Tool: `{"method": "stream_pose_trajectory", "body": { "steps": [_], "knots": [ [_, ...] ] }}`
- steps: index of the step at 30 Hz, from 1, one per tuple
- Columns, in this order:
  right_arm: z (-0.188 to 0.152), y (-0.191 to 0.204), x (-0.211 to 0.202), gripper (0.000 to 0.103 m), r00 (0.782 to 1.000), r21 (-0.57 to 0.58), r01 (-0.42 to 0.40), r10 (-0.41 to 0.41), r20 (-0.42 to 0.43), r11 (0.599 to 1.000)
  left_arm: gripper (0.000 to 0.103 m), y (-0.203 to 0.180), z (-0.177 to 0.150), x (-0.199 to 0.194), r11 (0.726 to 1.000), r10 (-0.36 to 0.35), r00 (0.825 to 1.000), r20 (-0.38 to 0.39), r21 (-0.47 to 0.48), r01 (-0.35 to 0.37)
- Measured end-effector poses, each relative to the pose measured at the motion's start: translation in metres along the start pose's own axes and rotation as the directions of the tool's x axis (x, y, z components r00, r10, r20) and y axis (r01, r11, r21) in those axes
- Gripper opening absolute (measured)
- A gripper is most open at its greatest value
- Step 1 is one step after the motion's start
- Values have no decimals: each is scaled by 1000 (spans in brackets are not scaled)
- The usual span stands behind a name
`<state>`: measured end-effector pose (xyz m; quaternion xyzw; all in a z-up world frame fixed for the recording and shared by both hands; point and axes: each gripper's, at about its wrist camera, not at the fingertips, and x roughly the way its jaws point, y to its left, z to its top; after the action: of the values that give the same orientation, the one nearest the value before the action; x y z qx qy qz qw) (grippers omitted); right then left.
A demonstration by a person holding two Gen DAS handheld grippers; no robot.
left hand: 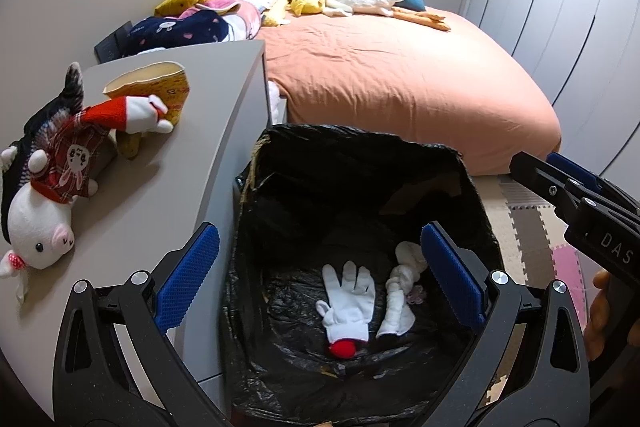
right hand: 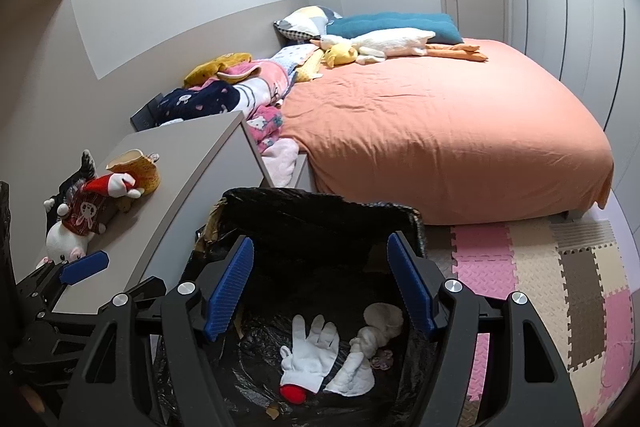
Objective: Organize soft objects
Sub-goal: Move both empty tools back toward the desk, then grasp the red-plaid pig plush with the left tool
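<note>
white glove [left hand: 349, 301] with a red cuff lies flat at the bottom of the black-lined bin [left hand: 280, 163], just beside a knotted white cloth [left hand: 400, 297] to its right; both rest on the liner. the left gripper [left hand: 318, 275] hangs over the bin mouth, jaws spread wide with nothing between the blue pads. the right gripper [right hand: 320, 291] hovers over the same bin, its jaws apart too, a little less wide, and empty; the glove [right hand: 310, 355] and cloth [right hand: 368, 351] show below them. left of the bin, on the grey cabinet top [left hand: 192, 163], a white pig plush [left hand: 40, 219] in a red plaid outfit lies near a yellow fabric pouch [left hand: 160, 91]. beyond stands the bed [left hand: 400, 75] under an orange cover, with a pile of patterned blankets [left hand: 192, 23] at its near left and a white goose plush [left hand: 352, 1] and yellow duck plush [left hand: 306, 3] by the pillows.
</note>
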<state>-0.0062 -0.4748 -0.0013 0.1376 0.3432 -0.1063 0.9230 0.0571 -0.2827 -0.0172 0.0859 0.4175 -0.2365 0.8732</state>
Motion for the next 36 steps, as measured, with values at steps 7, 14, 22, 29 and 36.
{"method": "stream_pose_trajectory", "body": {
  "steps": [7,14,22,29,36],
  "knots": [
    [0,16,9,71,1000,-15,-25,25,-16,1000,98,17,0,-3,999,35,999,-1,-18,-35],
    [2,38,21,71,998,-42,-57,55,-35,997,98,43,-1,-8,996,79,997,-1,-49,-79],
    [4,65,36,71,995,-75,-89,85,-59,993,98,81,-1,-15,986,143,990,5,-90,-142],
    [4,89,51,71,990,-110,-119,109,-87,987,98,113,0,-23,974,200,979,25,-111,-196],
    [6,109,65,71,985,-128,-139,124,-116,982,98,141,2,-26,954,290,956,45,-96,-285]
  ]
}}
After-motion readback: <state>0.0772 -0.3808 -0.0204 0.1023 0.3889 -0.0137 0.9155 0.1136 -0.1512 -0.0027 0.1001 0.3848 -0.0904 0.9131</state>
